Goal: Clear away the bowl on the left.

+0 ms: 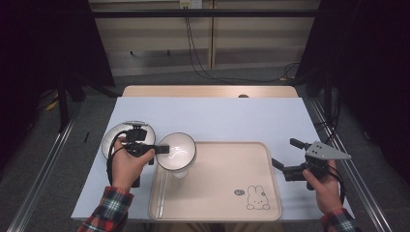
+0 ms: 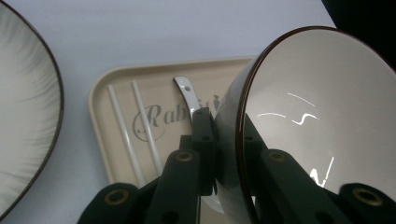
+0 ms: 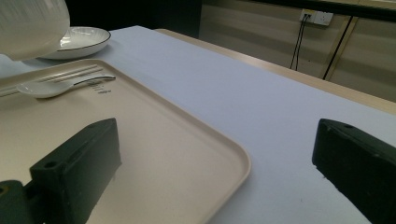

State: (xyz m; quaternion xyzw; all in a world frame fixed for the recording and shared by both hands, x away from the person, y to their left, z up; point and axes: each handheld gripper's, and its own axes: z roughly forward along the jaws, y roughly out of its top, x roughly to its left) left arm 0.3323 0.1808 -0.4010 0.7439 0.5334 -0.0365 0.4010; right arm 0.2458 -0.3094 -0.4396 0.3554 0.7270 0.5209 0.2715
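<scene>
Overhead, pale blue table (image 1: 208, 116) amid dark curtains, left tool (image 1: 162, 149) clamped on bowl (image 1: 176, 151), right tool (image 1: 286, 157) apart.

Even overhead light brightens the table (image 1: 208, 116); dark surroundings. White glare streaks cross the bowl (image 2: 322, 116) beside the left fingers (image 2: 201, 140). Nearest jaws look soft, blurred.

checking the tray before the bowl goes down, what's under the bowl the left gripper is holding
Under the tilted bowl on the beige tray lie a white spoon and two white chopsticks. The bowl covers part of the spoon in the left gripper view.
</scene>
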